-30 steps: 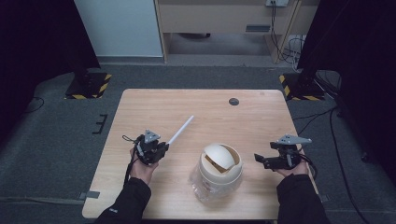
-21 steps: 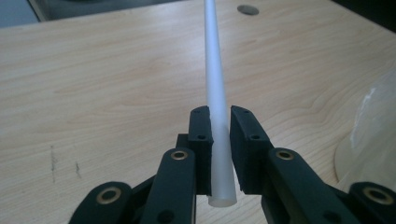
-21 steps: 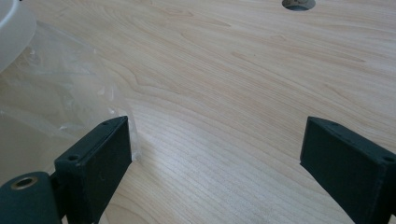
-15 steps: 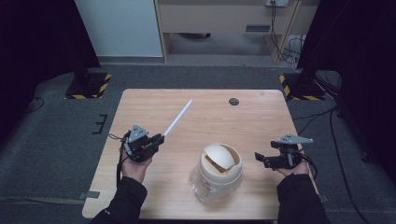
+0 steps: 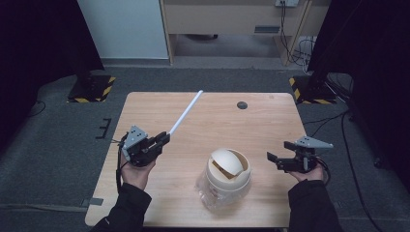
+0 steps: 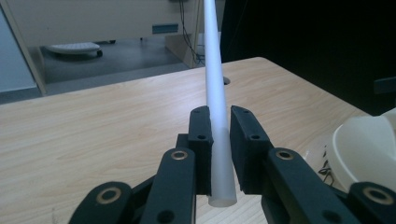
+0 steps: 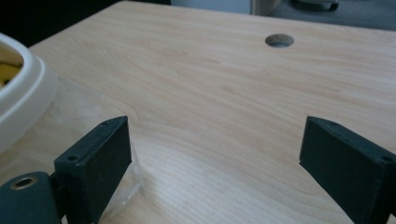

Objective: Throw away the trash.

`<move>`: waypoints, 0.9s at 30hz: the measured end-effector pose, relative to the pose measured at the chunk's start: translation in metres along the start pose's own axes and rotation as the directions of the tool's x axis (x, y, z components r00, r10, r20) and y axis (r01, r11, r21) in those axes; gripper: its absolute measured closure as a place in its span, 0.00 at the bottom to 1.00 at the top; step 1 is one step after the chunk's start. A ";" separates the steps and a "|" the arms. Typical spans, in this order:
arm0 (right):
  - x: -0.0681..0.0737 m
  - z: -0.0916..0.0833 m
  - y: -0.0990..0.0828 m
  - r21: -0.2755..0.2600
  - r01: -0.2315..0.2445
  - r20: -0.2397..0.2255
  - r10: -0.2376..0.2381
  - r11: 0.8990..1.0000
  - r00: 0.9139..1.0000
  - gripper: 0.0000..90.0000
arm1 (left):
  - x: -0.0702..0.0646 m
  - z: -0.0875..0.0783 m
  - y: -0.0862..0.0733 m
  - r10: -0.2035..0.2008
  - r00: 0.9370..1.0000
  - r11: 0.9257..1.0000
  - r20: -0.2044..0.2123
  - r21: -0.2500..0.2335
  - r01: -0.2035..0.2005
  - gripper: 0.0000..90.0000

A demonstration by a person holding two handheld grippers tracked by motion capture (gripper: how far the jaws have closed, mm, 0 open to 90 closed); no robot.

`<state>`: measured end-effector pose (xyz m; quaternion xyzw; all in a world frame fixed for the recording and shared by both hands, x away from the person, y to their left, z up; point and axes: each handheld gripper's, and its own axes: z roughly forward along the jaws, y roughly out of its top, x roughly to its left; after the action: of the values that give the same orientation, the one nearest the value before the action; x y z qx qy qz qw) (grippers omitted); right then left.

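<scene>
A long white rod (image 5: 185, 112) slants up and away over the left half of the wooden table (image 5: 270, 111). My left gripper (image 5: 164, 139) is shut on its near end, clear of the tabletop. In the left gripper view the rod (image 6: 215, 93) runs straight ahead between the two black pads (image 6: 201, 140). A cream bin with a swing lid (image 5: 228, 169) stands at the front middle, lined with a clear plastic bag (image 5: 205, 188). My right gripper (image 5: 270, 159) rests low at the right front, open, with bare wood between its jaws (image 7: 215, 144).
A round cable hole (image 5: 241, 105) is cut in the table's far side, also seen as the hole (image 7: 279, 40) ahead of the right gripper. The bin's rim (image 7: 18, 93) and bag film lie left of the right jaws. Cabinets and cables stand on the floor beyond the table.
The left hand has lifted the rod off the table and drawn it back to the left, its far end now tilted higher. The right hand has stayed put.
</scene>
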<state>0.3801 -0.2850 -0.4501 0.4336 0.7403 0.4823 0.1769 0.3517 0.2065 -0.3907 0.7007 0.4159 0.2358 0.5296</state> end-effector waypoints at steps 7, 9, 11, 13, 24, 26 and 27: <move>0.003 -0.011 0.012 -0.073 -0.006 -0.001 0.006 0.997 1.000 0.11 | -0.007 -0.008 0.010 0.010 1.000 0.999 0.026 -0.053 -0.009 0.87; 0.005 -0.012 0.013 -0.082 -0.006 -0.006 0.005 0.997 1.000 0.11 | -0.009 -0.009 0.012 0.014 0.999 0.998 0.029 -0.060 -0.012 0.87; 0.008 -0.015 0.020 -0.098 0.006 -0.013 -0.007 0.995 1.000 0.11 | -0.013 -0.014 0.016 0.026 0.999 0.996 0.040 -0.083 -0.022 0.87; 0.012 -0.018 0.025 -0.124 -0.001 -0.028 -0.002 0.992 1.000 0.12 | -0.015 -0.015 0.018 0.026 0.999 0.996 0.045 -0.092 -0.022 0.87; 0.027 -0.024 0.052 -0.200 0.016 -0.078 -0.032 0.980 0.996 0.13 | -0.037 -0.024 0.029 0.071 0.992 0.988 0.103 -0.140 -0.057 0.87; 0.030 -0.025 0.057 -0.212 0.021 -0.086 -0.040 0.977 0.995 0.13 | -0.041 -0.025 0.031 0.081 0.991 0.986 0.110 -0.152 -0.063 0.87; 0.032 -0.025 0.060 -0.219 0.019 -0.091 -0.040 0.975 0.995 0.13 | -0.043 -0.026 0.032 0.085 0.990 0.986 0.116 -0.156 -0.066 0.87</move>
<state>0.3732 -0.2635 -0.3808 0.3774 0.6967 0.5780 0.1953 0.3191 0.1819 -0.3472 0.6868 0.3368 0.2433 0.5964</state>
